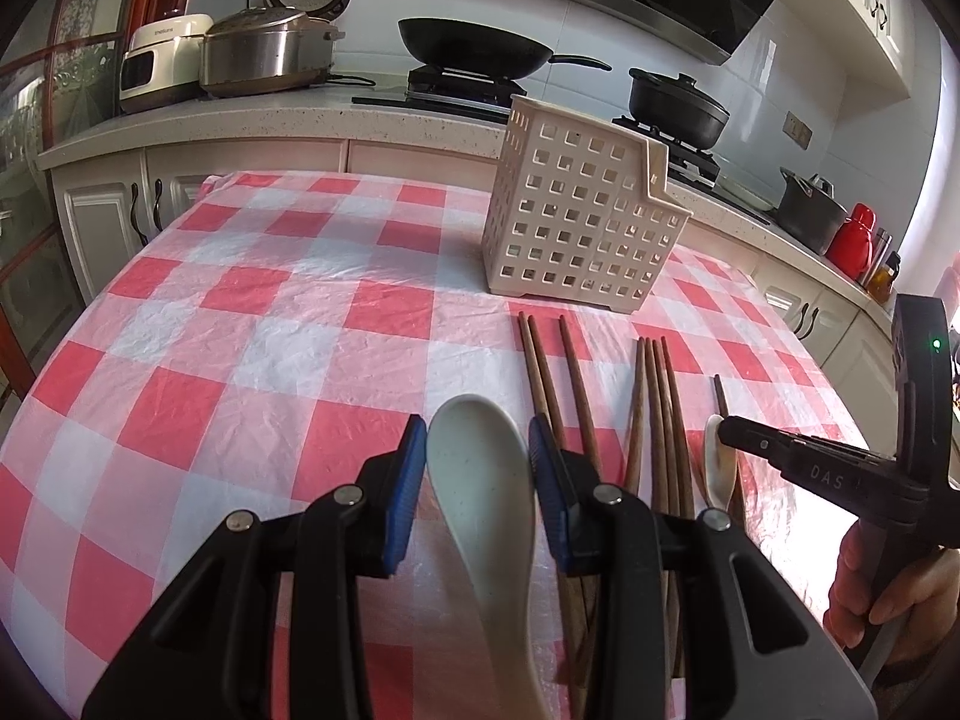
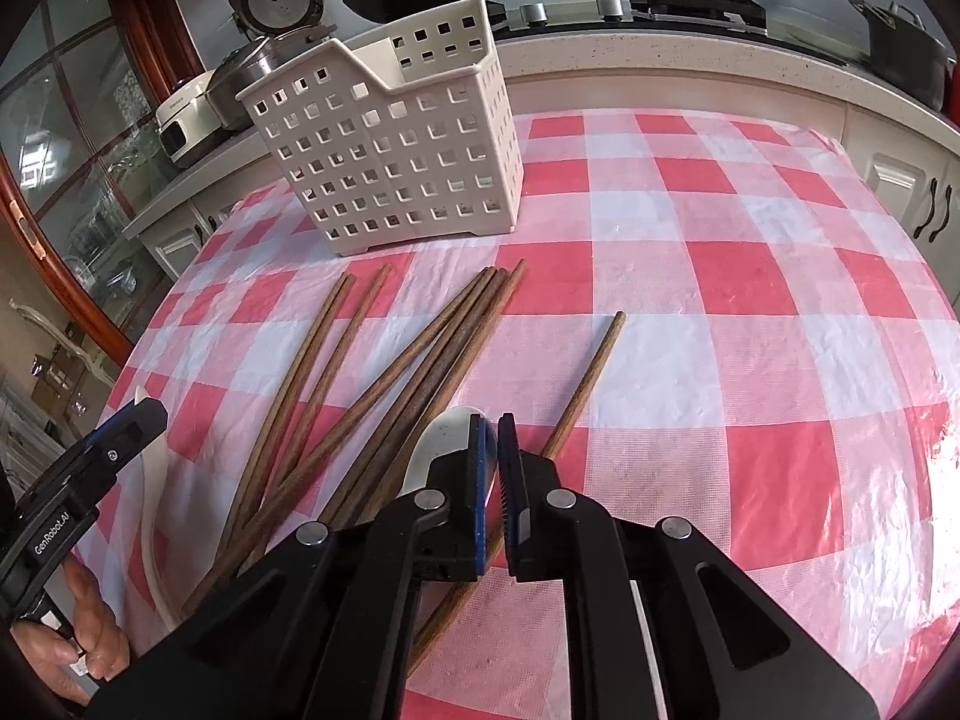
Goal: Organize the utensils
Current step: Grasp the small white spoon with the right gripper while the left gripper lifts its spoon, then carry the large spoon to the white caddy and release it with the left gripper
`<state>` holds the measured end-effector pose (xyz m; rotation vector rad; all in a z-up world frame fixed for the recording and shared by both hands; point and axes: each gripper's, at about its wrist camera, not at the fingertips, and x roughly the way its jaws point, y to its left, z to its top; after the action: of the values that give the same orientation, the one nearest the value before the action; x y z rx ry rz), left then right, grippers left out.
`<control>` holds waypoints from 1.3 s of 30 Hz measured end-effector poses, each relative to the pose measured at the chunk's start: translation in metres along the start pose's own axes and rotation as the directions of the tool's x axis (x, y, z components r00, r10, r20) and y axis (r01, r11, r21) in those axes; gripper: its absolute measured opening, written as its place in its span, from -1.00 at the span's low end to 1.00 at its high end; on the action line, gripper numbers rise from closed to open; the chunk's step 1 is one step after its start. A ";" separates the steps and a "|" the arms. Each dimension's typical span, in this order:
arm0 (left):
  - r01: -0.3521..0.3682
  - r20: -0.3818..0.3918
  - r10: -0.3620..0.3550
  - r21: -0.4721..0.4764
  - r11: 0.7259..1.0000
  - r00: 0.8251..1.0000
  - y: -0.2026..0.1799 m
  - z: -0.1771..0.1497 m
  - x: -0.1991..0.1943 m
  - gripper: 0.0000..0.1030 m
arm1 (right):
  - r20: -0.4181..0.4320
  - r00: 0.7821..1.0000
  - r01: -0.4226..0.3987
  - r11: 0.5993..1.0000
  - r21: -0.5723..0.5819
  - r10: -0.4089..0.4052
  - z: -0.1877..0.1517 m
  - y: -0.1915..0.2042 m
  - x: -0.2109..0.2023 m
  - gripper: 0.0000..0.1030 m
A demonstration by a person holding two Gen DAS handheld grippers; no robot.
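Both grippers, left (image 1: 478,468) and right (image 2: 491,450), are black plastic with ribbed blue pads (image 1: 403,480) and silver rivets (one lettered "GenRobot.AI"); bare-skinned hands (image 2: 84,642).

A red-and-white checked cloth (image 1: 270,312) covers the bench. Behind it, on the stove (image 1: 456,93), sits a black frying pan (image 1: 474,48), with a lidded black pot (image 1: 675,105) to the pan's right. Left of the stove stand a steel cooker (image 1: 264,54) and a white appliance (image 1: 159,60).
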<state>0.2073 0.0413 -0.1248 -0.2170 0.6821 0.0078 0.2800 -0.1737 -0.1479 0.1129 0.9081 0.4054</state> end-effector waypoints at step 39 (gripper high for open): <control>0.044 0.132 -0.052 0.059 0.997 0.990 -0.011 0.035 -0.024 -0.75 | 0.508 0.853 0.192 0.977 -0.093 -0.119 0.027 0.032 -0.093 -0.90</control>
<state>0.2119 0.0389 -0.0814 -0.1773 0.5425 -0.0422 0.2412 -0.1788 -0.0536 0.0106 0.3664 0.2668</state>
